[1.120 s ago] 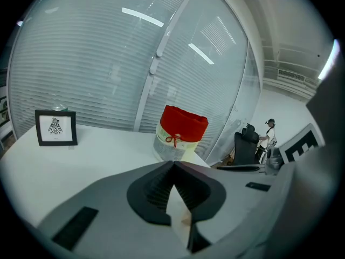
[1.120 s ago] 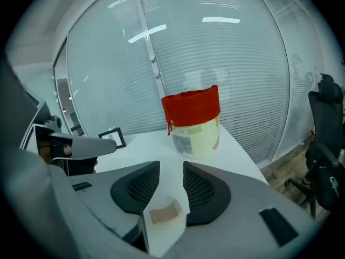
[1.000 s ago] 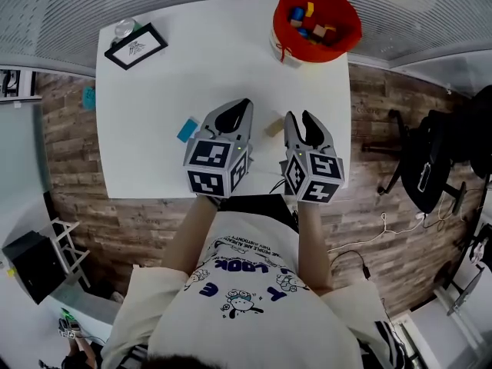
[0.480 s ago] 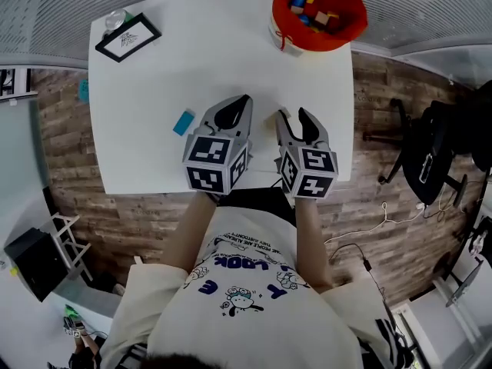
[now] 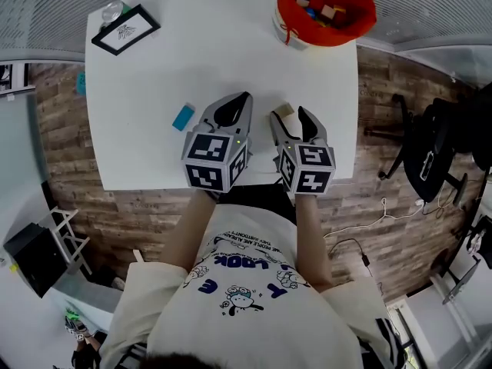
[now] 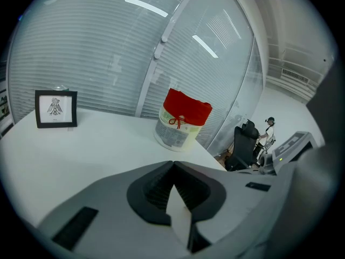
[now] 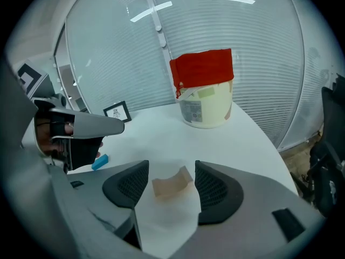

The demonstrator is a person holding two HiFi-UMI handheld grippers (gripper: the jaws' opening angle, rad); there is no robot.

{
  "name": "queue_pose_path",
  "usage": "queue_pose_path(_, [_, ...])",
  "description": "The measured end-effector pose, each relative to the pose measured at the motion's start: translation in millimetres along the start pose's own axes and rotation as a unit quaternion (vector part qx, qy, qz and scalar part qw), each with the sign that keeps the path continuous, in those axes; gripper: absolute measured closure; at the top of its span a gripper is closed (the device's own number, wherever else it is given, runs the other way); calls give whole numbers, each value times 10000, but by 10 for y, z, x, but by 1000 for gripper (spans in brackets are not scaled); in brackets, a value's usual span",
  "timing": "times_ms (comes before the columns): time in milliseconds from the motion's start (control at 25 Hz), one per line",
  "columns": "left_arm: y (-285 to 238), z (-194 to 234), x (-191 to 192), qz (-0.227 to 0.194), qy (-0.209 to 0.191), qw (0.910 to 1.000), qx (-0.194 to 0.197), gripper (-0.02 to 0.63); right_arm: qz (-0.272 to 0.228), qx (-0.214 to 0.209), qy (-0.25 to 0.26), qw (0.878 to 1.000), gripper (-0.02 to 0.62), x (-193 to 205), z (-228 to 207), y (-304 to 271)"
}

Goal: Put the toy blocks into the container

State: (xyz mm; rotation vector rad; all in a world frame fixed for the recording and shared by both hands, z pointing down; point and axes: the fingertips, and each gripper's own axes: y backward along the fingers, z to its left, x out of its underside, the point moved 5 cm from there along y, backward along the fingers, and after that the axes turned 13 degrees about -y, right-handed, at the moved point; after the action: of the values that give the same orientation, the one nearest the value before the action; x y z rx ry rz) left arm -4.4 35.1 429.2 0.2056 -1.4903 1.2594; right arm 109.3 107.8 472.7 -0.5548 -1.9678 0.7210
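A tan arch-shaped block (image 7: 171, 183) lies on the white table (image 5: 154, 83), between the jaws of my right gripper (image 7: 171, 167). Those jaws have just been opening and stand wide, with a gap on each side of the block. In the head view the block (image 5: 284, 109) shows between the right gripper's (image 5: 287, 118) tips. My left gripper (image 5: 237, 108) hovers beside it, shut and empty, as the left gripper view (image 6: 173, 164) shows. A small blue block (image 5: 183, 117) lies to its left. The red-lined container (image 5: 324, 8) with several blocks stands at the far right corner.
A black picture frame (image 5: 124, 28) stands at the table's far left corner, with a glass object behind it. The container (image 7: 206, 88) rises straight ahead of the right gripper. An office chair (image 5: 430, 160) stands on the wooden floor right of the table.
The right gripper's jaws have spread wider and come down around the tan block, which earlier lay just left of its tips. The left gripper has stayed shut.
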Motion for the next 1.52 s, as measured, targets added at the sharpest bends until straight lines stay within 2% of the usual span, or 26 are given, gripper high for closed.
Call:
queue_pose_path(680, [-49, 89, 106, 116, 168, 9998, 22, 575, 373, 22, 154, 9992, 255, 151, -5, -174])
queue_pose_path(1080, [-88, 143, 147, 182, 217, 9996, 50, 575, 505, 206, 342, 9979, 250, 200, -37, -261])
queue_pose_path(1520, [-117, 170, 164, 228, 276, 9993, 69, 575, 595, 188, 442, 9971, 253, 230, -13, -310])
